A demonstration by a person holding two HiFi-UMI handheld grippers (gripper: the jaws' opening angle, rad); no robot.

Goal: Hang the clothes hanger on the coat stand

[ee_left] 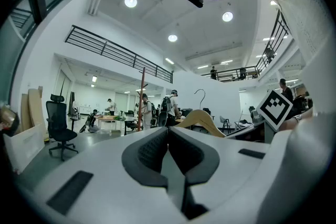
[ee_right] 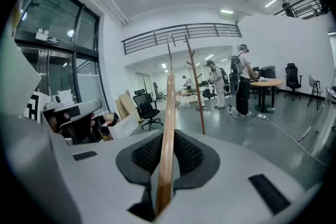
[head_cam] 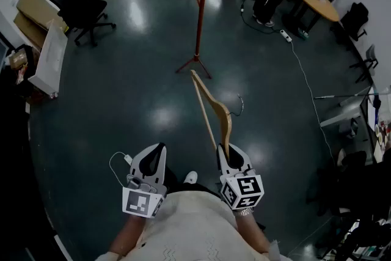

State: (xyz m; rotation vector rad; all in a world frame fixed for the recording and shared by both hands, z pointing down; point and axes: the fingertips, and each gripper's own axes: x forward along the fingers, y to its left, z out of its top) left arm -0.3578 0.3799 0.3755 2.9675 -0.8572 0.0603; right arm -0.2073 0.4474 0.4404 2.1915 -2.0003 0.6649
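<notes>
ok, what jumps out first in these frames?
The wooden clothes hanger clamped in the right gripper, jutting forward over the dark floor. Ahead of it stands the red coat stand, well clear of the hanger. The left gripper is shut on nothing, beside the right.

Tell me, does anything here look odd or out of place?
Only small things. The wooden hanger is pinched by one end in the right tongs, so it sticks out askew with its hook off to the side, well apart from the coat stand. A white cable trails loose across the floor.
</notes>
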